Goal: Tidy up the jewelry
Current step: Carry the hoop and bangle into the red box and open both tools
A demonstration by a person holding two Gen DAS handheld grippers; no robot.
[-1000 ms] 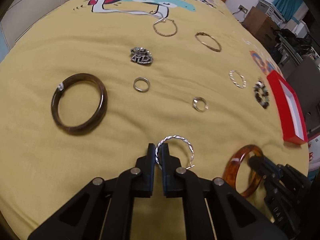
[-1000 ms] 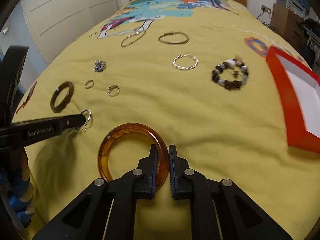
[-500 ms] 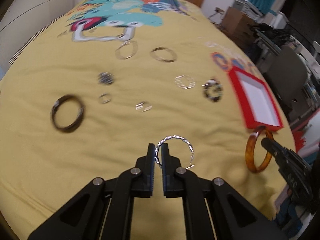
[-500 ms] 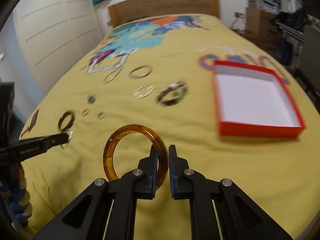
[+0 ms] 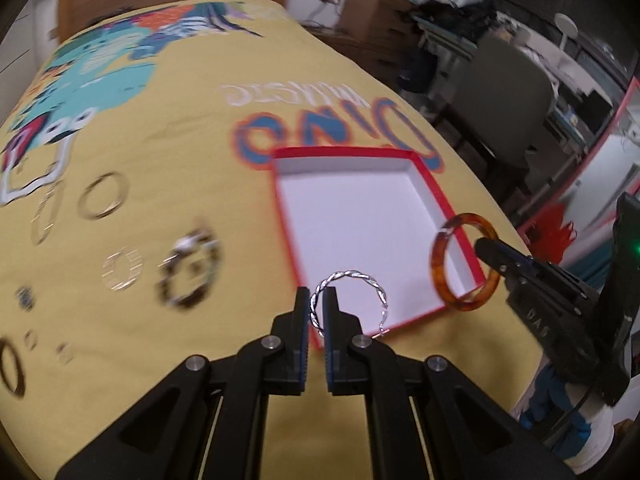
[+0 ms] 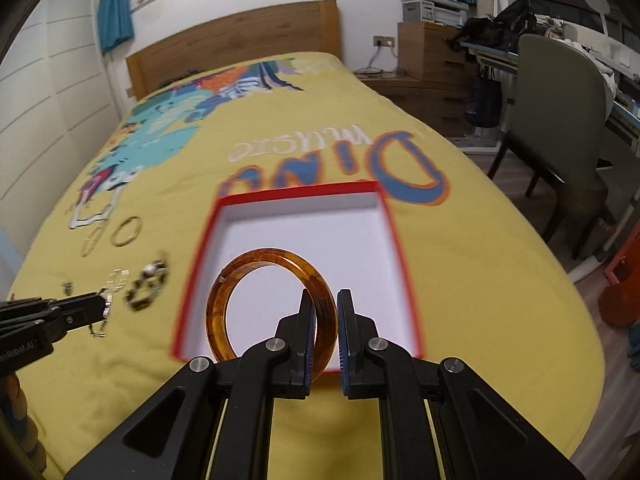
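Observation:
My left gripper (image 5: 317, 300) is shut on a twisted silver hoop (image 5: 362, 280) and holds it above the near left corner of the red box (image 5: 434, 190) with a white inside. My right gripper (image 6: 323, 308) is shut on an amber bangle (image 6: 248, 268) held upright over the box's (image 6: 392, 232) near edge. The right gripper also shows in the left wrist view (image 5: 486, 246), with the bangle (image 5: 440, 268) over the box's near right corner. The left gripper shows at the left of the right wrist view (image 6: 105, 305).
Several rings and bracelets lie on the yellow bedspread left of the box: a beaded bracelet (image 5: 188, 274), a silver hoop (image 5: 122, 270), a thin gold bangle (image 5: 102, 200). A chair (image 6: 560, 120) and desk stand right of the bed.
Both grippers have lifted off the bedspread with their pieces and swung right, from the scattered jewelry to over the red box.

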